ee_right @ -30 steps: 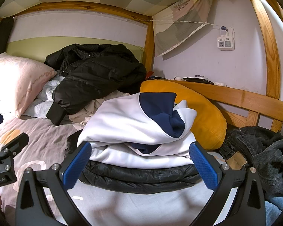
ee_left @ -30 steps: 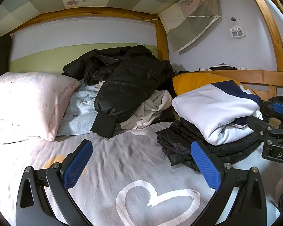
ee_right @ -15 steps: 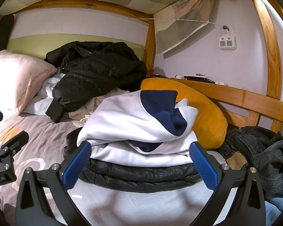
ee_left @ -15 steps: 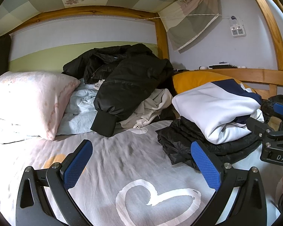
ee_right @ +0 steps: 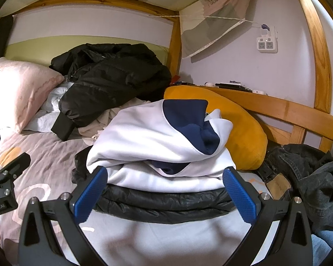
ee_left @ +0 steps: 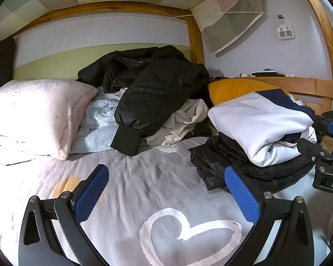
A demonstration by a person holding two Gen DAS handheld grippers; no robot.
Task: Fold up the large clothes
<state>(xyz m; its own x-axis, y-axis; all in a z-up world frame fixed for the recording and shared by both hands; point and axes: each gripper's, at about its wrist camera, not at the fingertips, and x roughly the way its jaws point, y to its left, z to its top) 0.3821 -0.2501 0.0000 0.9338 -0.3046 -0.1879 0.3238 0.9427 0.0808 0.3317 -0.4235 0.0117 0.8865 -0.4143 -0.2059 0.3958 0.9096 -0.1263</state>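
A folded white and navy sweatshirt [ee_right: 157,141] lies on a folded black puffer jacket [ee_right: 166,204] on the bed; the stack also shows in the left wrist view, sweatshirt [ee_left: 259,128] over jacket [ee_left: 237,166]. An unfolded black jacket [ee_left: 157,88] is heaped at the head of the bed over light clothes [ee_left: 184,122]. My right gripper [ee_right: 165,194] is open and empty, just in front of the stack. My left gripper [ee_left: 166,191] is open and empty above the grey sheet [ee_left: 144,177], left of the stack.
A pink pillow [ee_left: 37,113] lies at the far left. A yellow cushion [ee_right: 237,122] sits behind the stack. Dark jeans [ee_right: 304,173] are piled at the right by the wooden rail [ee_right: 288,110]. A wall socket [ee_right: 267,44] hangs above.
The right gripper has moved slightly closer to the folded stack. The left gripper has barely moved. The clothes have not moved.
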